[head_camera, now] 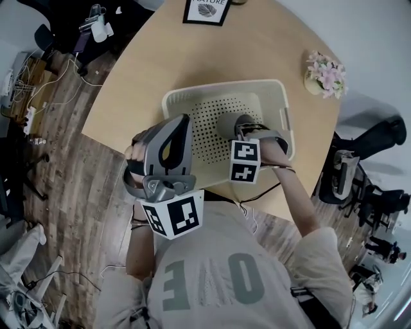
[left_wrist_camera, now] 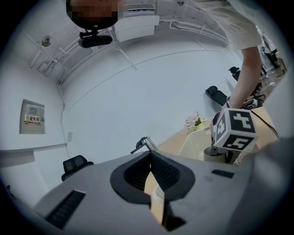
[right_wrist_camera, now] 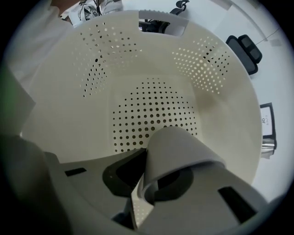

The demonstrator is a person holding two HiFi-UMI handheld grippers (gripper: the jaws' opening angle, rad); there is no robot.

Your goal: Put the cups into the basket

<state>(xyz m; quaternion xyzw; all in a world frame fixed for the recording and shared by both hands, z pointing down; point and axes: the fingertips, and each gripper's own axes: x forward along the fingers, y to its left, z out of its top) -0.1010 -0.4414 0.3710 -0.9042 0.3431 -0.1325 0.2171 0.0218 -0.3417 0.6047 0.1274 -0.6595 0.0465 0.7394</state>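
Cup (right_wrist_camera: 177,149) hangs low inside the basket (right_wrist_camera: 220,73), its base toward the perforated bottom, mouth back at you, and long axis along your right tongs (right_wrist_camera: 143,181), which pinch its wall. Your left tongs (left_wrist_camera: 151,161) point up, closed and empty. The round table (head_camera: 148,58) stands on a plank floor (head_camera: 70,167).

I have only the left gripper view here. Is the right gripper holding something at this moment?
Observer: Yes. The right gripper is shut on a grey plastic cup, with one jaw inside it and one outside.
Operator: Where is this cup?
Observer: Inside the cream perforated plastic basket, low over its floor. I cannot tell whether it touches.
Operator: Are other cups waiting on the table?
Observer: None shows on the round wooden table, only a framed print and a pink flower pot.
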